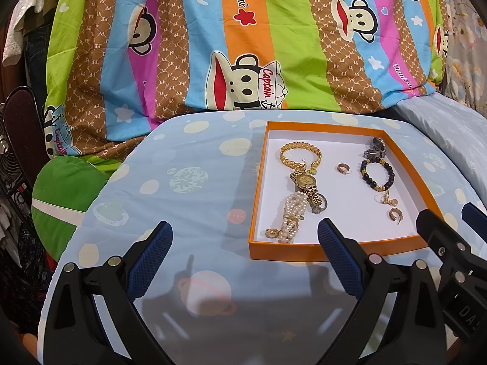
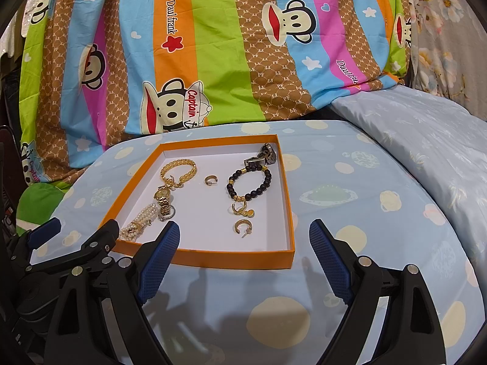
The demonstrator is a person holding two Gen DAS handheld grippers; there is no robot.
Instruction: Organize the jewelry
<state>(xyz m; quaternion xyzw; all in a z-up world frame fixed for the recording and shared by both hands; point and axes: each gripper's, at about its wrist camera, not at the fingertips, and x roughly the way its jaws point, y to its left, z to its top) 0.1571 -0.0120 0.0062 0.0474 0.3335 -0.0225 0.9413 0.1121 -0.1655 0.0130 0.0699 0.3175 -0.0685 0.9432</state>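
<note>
An orange tray [image 1: 313, 252] [image 2: 231, 260] with a white floor lies on the blue cloth-covered table. In it lie a gold chain bracelet [image 1: 299, 152] [image 2: 179, 170], a gold watch [image 1: 306, 184] [image 2: 161, 197], a pearl bracelet [image 1: 290, 216] [image 2: 138, 223], a black bead bracelet [image 1: 377, 172] [image 2: 249, 184], a dark watch [image 1: 376, 147] [image 2: 264, 155] and several gold earrings [image 1: 395, 214] [image 2: 242, 226]. My left gripper [image 1: 245, 237] is open and empty, before the tray's near left corner. My right gripper [image 2: 243, 238] is open and empty, over the tray's near edge.
A striped cartoon-monkey blanket [image 1: 243, 39] [image 2: 213, 45] hangs behind the table. A pale blue pillow [image 2: 420, 127] lies at the right. A green cushion [image 1: 64, 188] and a dark metal stand [image 1: 18, 152] are at the left. The table's blue planet-print cloth [image 1: 188, 182] extends left of the tray.
</note>
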